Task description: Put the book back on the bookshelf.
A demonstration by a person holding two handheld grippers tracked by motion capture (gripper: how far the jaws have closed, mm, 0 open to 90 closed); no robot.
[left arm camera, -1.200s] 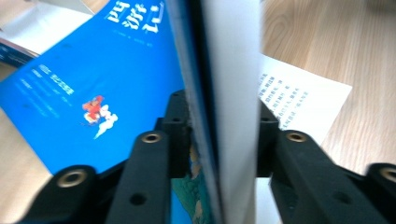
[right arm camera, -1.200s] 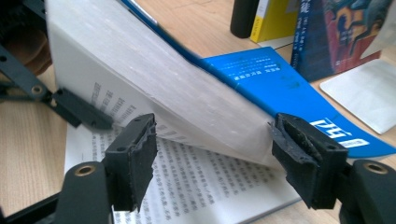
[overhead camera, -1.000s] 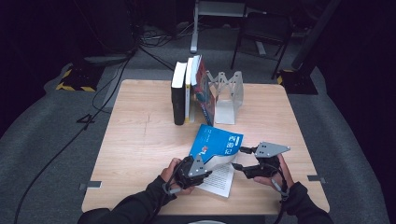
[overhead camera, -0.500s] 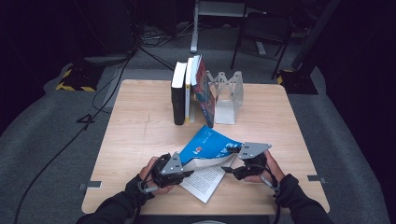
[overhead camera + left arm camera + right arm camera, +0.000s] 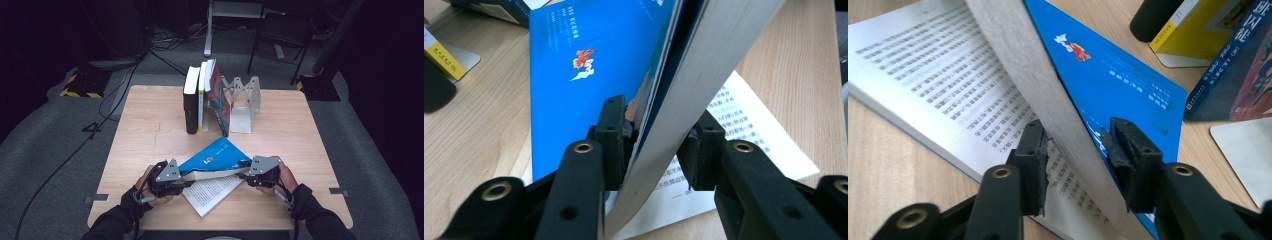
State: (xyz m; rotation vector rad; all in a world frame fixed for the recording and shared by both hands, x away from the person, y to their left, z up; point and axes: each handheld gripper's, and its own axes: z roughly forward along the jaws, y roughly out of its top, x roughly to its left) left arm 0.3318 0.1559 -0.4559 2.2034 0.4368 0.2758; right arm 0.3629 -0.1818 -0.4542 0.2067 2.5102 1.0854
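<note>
While lying open at the near edge of the pale wooden table (image 5: 150, 130), had the blue-covered paperback book (image 5: 215, 155) half closed, with lower pages flat and upper block raised. Pinched that block with the left gripper (image 5: 187, 178), jaws just eased slightly wider, and with the right gripper (image 5: 243, 175), jaws just narrowed onto it. Next, likely called for lowering both ends together — evenly, without bending the cover

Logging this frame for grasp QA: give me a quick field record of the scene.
book: blue book, open on table, cover and page block raised
left: left gripper, jaws on one end of the raised block, just opened slightly
right: right gripper, jaws on the other end, just closed
behind: upright books beside metal bookend
</note>
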